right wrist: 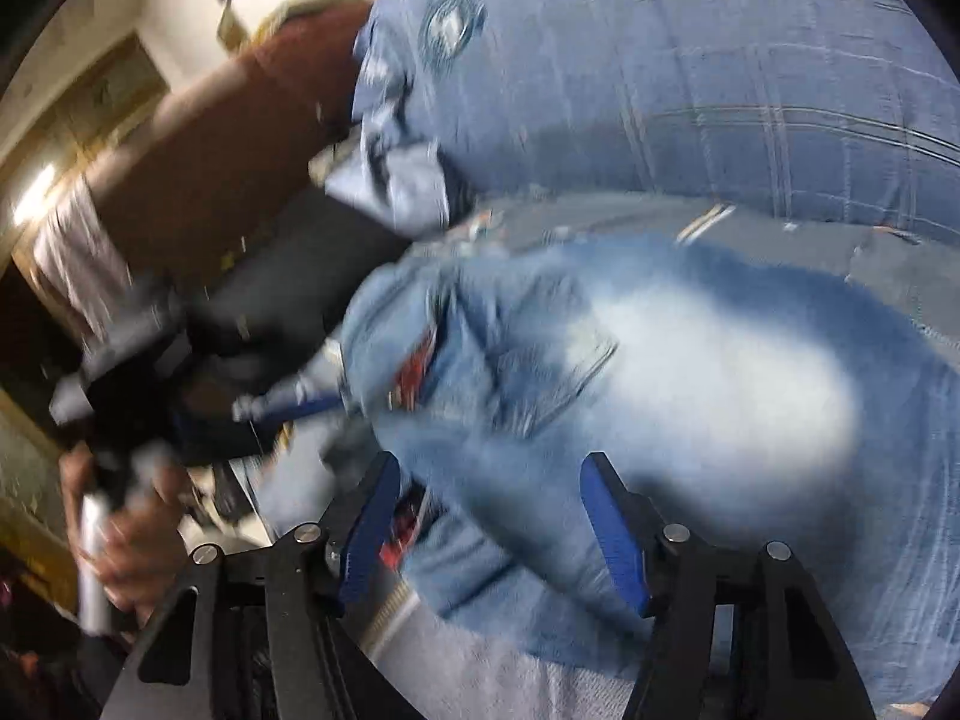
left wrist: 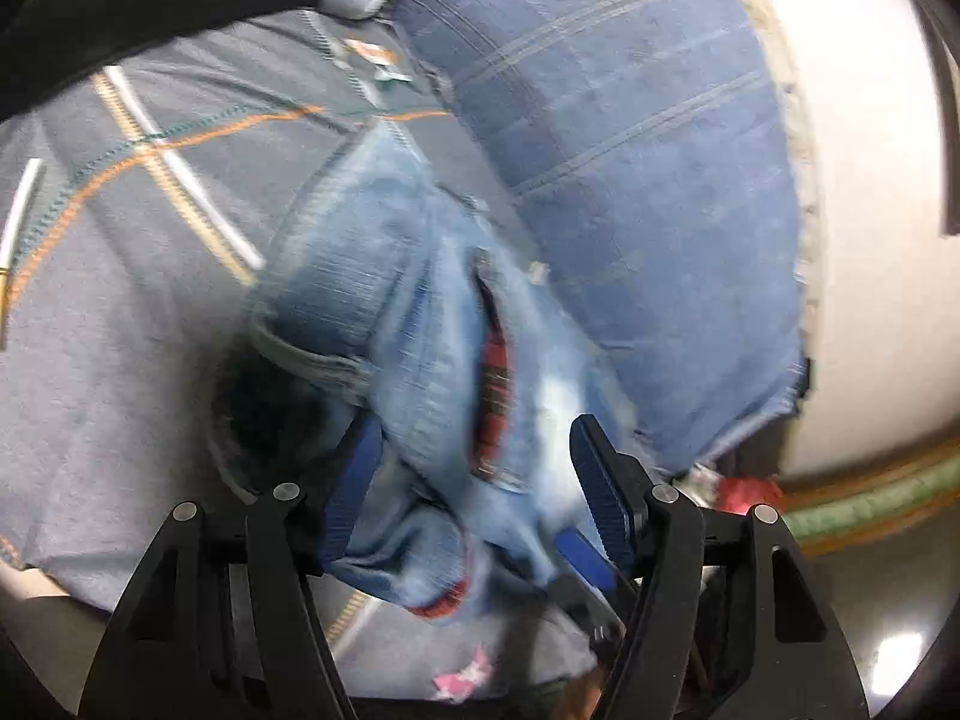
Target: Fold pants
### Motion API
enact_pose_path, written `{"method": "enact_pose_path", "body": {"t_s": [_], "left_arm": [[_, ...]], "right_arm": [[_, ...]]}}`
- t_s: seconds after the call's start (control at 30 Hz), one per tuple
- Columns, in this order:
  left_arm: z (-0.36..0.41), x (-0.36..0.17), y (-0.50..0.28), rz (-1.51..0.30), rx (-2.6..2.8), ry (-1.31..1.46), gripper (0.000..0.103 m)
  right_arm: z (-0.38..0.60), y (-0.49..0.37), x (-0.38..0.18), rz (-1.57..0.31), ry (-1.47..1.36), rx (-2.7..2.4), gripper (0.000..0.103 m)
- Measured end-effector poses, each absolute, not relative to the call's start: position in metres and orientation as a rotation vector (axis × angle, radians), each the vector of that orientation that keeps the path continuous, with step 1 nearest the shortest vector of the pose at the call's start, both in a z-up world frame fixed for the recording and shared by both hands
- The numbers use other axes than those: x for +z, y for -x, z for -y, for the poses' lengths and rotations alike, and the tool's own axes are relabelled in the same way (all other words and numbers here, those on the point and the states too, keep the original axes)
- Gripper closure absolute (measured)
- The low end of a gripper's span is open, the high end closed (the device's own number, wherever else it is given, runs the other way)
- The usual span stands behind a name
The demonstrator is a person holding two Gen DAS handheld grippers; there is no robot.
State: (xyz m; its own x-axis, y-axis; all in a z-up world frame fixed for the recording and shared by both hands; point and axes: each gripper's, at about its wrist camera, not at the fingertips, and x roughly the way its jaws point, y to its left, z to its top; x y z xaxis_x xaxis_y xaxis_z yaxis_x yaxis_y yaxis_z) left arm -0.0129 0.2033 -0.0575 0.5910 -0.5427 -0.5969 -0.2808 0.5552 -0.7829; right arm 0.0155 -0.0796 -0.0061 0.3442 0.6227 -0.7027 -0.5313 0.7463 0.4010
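The pants are light blue jeans [left wrist: 384, 312] with a red plaid lining, bunched up on a grey bedspread [left wrist: 90, 372]. In the left wrist view my left gripper [left wrist: 474, 480] has denim bunched between its blue pads, which stand fairly wide apart. In the right wrist view the jeans [right wrist: 690, 384] lie crumpled, with a faded white patch. My right gripper [right wrist: 492, 516] has a fold of denim between its pads, also wide apart. The left gripper [right wrist: 288, 405] shows at the jeans' left edge in the right wrist view. Both views are motion-blurred.
A blue checked pillow [left wrist: 630, 138] lies behind the jeans, also in the right wrist view [right wrist: 690, 60]. A white wall [left wrist: 870, 210] stands to the right. A brown headboard [right wrist: 228, 138] and the person's hand [right wrist: 132, 534] are at the left.
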Motion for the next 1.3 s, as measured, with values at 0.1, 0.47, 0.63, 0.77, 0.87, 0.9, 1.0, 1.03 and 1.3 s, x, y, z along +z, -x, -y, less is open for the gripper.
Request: {"method": "enact_pose_path", "body": {"t_s": [0.1, 0.47, 0.63, 0.77, 0.87, 0.9, 1.0, 1.03, 1.3], "left_arm": [[-0.206, -0.077, 0.011, -1.036, -0.16, 1.075, 0.038], [-0.207, -0.076, -0.022, -1.043, -0.044, 1.05, 0.081], [-0.201, -0.018, -0.015, -0.88, -0.155, 1.049, 0.089], [-0.191, 0.013, -0.004, -0.845, -0.208, 1.051, 0.09], [-0.184, 0.017, 0.026, -0.817, -0.221, 1.012, 0.091], [-0.183, 0.013, 0.036, -0.819, -0.211, 0.992, 0.091], [-0.185, -0.028, 0.052, -0.889, -0.134, 0.959, 0.091], [-0.185, -0.047, 0.052, -0.927, -0.087, 0.94, 0.091], [-0.186, -0.062, 0.051, -0.901, 0.025, 0.859, 0.087]], "right_arm": [[0.062, -0.004, -0.017, -0.953, -0.009, 0.77, 0.047], [0.066, -0.016, -0.028, -0.924, 0.011, 0.642, 0.099], [0.086, -0.015, -0.011, -0.856, -0.097, 0.652, 0.1], [0.1, -0.009, 0.009, -0.783, -0.162, 0.693, 0.101], [0.111, 0.001, 0.022, -0.767, -0.174, 0.727, 0.101], [0.115, 0.005, 0.025, -0.767, -0.172, 0.738, 0.1], [0.118, 0.019, 0.02, -0.829, -0.163, 0.799, 0.1], [0.114, 0.023, 0.01, -0.878, -0.153, 0.806, 0.1], [0.052, 0.018, -0.051, -1.101, 0.035, 0.704, 0.096]]}}
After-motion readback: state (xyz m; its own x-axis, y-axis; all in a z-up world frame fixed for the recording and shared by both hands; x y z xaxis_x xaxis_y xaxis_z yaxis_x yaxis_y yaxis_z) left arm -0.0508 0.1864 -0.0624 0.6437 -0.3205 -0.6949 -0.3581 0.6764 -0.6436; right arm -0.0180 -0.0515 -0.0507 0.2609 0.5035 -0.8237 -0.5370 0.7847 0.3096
